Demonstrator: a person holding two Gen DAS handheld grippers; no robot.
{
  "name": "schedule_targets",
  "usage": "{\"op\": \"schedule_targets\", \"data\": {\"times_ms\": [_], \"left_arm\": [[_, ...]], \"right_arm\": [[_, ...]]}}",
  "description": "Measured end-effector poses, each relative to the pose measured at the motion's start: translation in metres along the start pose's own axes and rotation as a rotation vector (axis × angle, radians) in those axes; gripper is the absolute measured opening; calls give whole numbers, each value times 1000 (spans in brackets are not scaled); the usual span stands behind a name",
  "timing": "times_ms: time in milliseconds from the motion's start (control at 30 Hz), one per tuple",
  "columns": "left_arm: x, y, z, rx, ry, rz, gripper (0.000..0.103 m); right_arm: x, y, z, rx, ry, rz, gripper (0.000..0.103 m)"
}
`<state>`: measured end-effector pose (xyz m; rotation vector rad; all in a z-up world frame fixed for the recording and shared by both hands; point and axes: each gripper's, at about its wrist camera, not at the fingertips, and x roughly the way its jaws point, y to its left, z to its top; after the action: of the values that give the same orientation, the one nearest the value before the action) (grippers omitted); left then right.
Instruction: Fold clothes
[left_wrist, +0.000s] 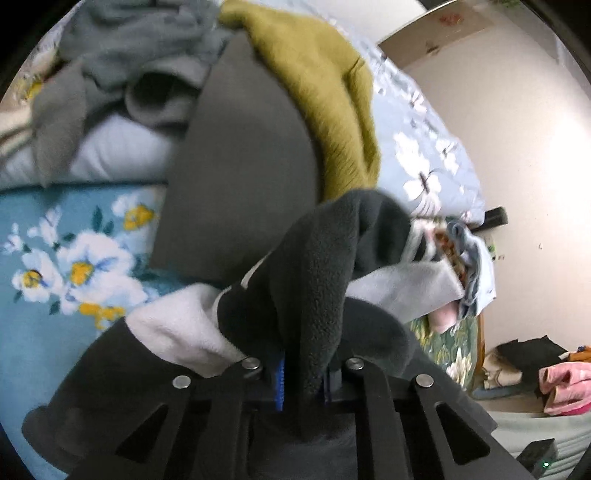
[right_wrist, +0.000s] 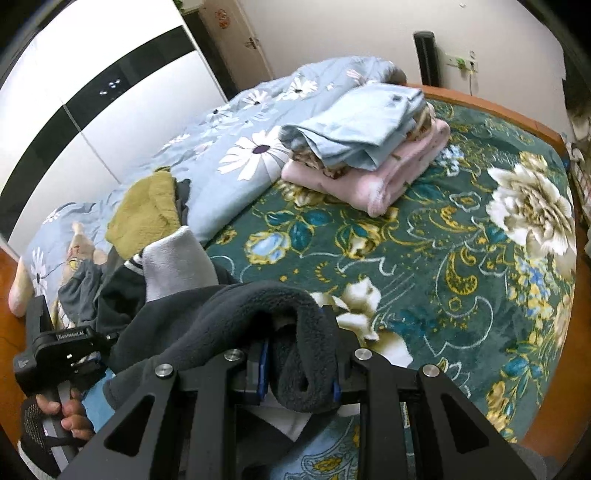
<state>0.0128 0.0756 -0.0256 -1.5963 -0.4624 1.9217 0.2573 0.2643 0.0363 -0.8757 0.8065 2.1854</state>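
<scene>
- Left wrist view: the left tool (left_wrist: 301, 373) pinches a fold of the dark fleece (left_wrist: 314, 280) — its pale lining (left_wrist: 181, 325) shows beside the blue pads. Behind lie an olive garment (left_wrist: 325, 92) and grey clothes (left_wrist: 122, 55) on the bed (left_wrist: 55, 258).
- Right wrist view: the right tool (right_wrist: 299, 373) clamps a bunched roll of the fleece (right_wrist: 236, 314) over the floral bed (right_wrist: 424, 240). A folded stack (right_wrist: 369, 144) sits further back; a hand (right_wrist: 70, 417) grips the left tool's handle.

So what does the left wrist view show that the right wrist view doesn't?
Only the left view: a grey pile of clothes and pink clothes on the floor. Only the right view: the white wardrobe and the person's hand. Both: the dark fleece garment each claw grips, the olive garment and the folded stack.
</scene>
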Motion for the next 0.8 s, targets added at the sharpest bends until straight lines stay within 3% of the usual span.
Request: {"op": "schedule_targets", "data": {"times_ms": [233, 433, 800], "left_arm": [[-95, -26, 8, 56, -188, -132, 13], [-177, -35, 5, 124, -306, -215, 13], [-322, -29, -55, 274, -533, -275, 13]], "right_arm": [[-44, 9, 27, -42, -122, 54, 14], [-59, 28, 34, -121, -138, 102, 8], [-153, 64, 27, -223, -365, 238, 8]]}}
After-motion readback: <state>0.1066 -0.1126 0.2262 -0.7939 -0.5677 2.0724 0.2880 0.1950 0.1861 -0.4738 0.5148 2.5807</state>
